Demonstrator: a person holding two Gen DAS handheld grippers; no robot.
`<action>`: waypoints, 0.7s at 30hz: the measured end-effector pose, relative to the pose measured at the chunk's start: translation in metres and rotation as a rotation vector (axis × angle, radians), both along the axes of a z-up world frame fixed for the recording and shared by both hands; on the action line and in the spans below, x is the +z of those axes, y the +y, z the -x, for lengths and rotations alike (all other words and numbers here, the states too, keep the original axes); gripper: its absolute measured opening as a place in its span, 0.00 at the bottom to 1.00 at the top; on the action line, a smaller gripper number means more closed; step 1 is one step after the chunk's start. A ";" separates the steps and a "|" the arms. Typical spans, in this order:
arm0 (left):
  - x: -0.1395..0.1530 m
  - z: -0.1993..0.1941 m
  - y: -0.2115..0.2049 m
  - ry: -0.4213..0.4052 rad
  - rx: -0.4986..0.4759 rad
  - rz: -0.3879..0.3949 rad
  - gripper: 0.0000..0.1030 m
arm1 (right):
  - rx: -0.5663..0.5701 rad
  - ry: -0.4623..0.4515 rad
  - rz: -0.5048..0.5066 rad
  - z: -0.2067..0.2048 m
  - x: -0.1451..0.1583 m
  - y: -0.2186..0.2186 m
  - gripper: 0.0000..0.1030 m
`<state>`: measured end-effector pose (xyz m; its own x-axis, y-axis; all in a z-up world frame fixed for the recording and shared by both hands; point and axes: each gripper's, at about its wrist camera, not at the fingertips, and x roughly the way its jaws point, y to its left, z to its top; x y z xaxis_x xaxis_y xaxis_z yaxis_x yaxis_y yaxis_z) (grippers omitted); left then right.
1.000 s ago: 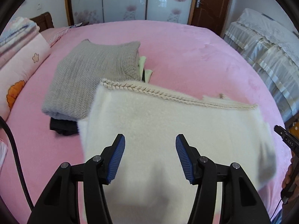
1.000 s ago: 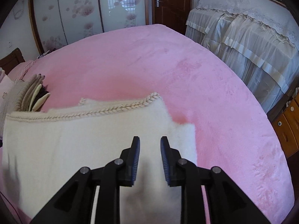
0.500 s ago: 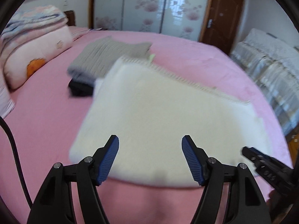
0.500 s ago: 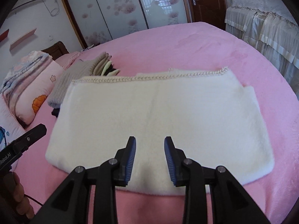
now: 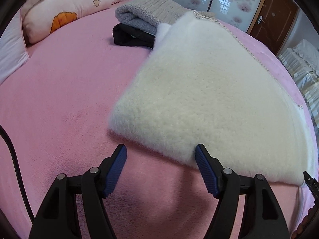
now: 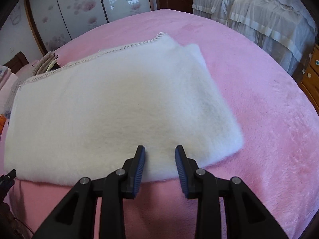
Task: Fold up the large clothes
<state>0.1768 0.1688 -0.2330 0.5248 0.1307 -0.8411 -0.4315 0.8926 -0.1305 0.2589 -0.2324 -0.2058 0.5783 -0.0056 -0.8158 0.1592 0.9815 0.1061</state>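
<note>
1. The fluffy cream-white fleece garment with a braided trim point(image 6: 119, 107) lies flat on the pink plush bedspread point(image 6: 259, 103), already folded into a tidy oblong — braided edge at the far side, fold edge nearest the grippers

2. The left gripper point(image 5: 160, 159) hovers at the near left corner, jaws spread wide, holding nothing; one pad sits just beside the fleece edge

3. The right gripper point(image 6: 159, 155) hangs over the near edge, jaws apart and empty

4. Far left, a folded grey knit sweater point(image 5: 147, 10) rests on a black folded garment point(image 5: 129, 35) — that pile looks finished

5. My guess: one more fold, or a move to the pile, is all that remains
</note>
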 end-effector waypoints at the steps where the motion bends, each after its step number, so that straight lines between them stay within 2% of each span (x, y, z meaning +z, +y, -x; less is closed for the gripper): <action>1: 0.001 0.000 -0.002 0.002 -0.001 -0.006 0.68 | 0.002 0.001 0.021 0.000 0.000 0.004 0.31; 4: 0.000 -0.001 0.000 0.008 -0.006 -0.002 0.68 | 0.000 -0.001 0.058 0.002 0.000 0.009 0.31; 7: 0.001 -0.003 0.003 0.023 -0.010 0.019 0.68 | -0.015 -0.002 0.037 0.001 0.002 0.006 0.31; 10: 0.005 -0.006 0.004 0.055 -0.010 0.082 0.68 | -0.028 -0.005 0.016 0.005 0.003 0.007 0.32; 14: 0.016 -0.004 0.003 0.040 -0.005 0.186 0.68 | -0.031 -0.001 -0.002 0.006 0.010 0.011 0.41; 18: 0.028 -0.003 -0.004 0.063 -0.020 0.217 0.72 | -0.011 -0.019 -0.030 0.012 0.024 0.023 0.47; 21: 0.037 0.004 -0.009 0.062 -0.038 0.300 0.74 | 0.015 -0.026 -0.045 0.016 0.036 0.034 0.53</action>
<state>0.1731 0.1595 -0.1963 0.4709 -0.1467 -0.8699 -0.4140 0.8340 -0.3647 0.2432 -0.1982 -0.1693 0.5994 0.0394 -0.7995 0.1410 0.9780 0.1539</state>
